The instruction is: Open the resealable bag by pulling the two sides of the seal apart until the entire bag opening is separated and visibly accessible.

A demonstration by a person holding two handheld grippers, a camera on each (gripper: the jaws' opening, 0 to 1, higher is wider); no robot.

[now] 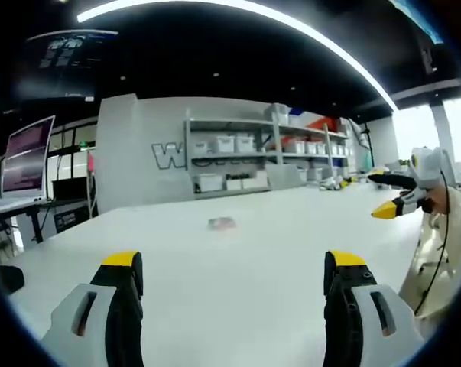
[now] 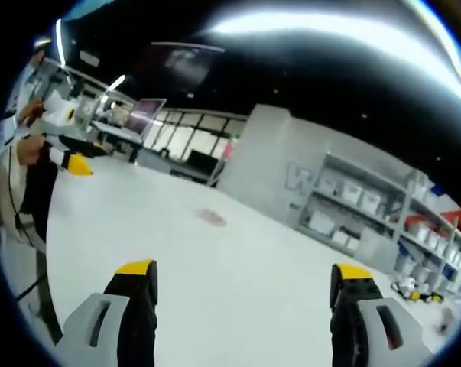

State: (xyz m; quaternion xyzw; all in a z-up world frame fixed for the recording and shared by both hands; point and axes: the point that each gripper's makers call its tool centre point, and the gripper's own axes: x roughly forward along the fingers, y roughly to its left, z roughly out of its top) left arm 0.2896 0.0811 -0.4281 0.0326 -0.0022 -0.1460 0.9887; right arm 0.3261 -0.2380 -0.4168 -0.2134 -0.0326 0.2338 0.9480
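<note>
My left gripper (image 1: 234, 271) rides low over the white table (image 1: 238, 260) with its yellow-tipped jaws spread wide and nothing between them — only bare tabletop shows in the gap. The resealable bag (image 1: 222, 223) lies flat on the table well ahead of those jaws, a small pale patch with a reddish tint, too blurred for me to tell whether its seal is closed. In the right gripper view the same bag (image 2: 212, 217) lies far out on the table (image 2: 238, 290), well apart from my right gripper (image 2: 244, 287), whose jaws are likewise spread wide with nothing held. In the left gripper view another gripper (image 1: 402, 200) with yellow tips comes in from the right, near a pale sleeve (image 1: 448, 245); I cannot tell how its jaws stand. In the right gripper view a yellow-tipped gripper (image 2: 71, 162) comes in from the left edge, beside a person's torso (image 2: 20, 191). Behind the table stands a grey wall (image 1: 138, 160) with large lettering and shelving (image 1: 245, 157) loaded with white bins — and a monitor (image 1: 24, 160) glows at the far left.
</note>
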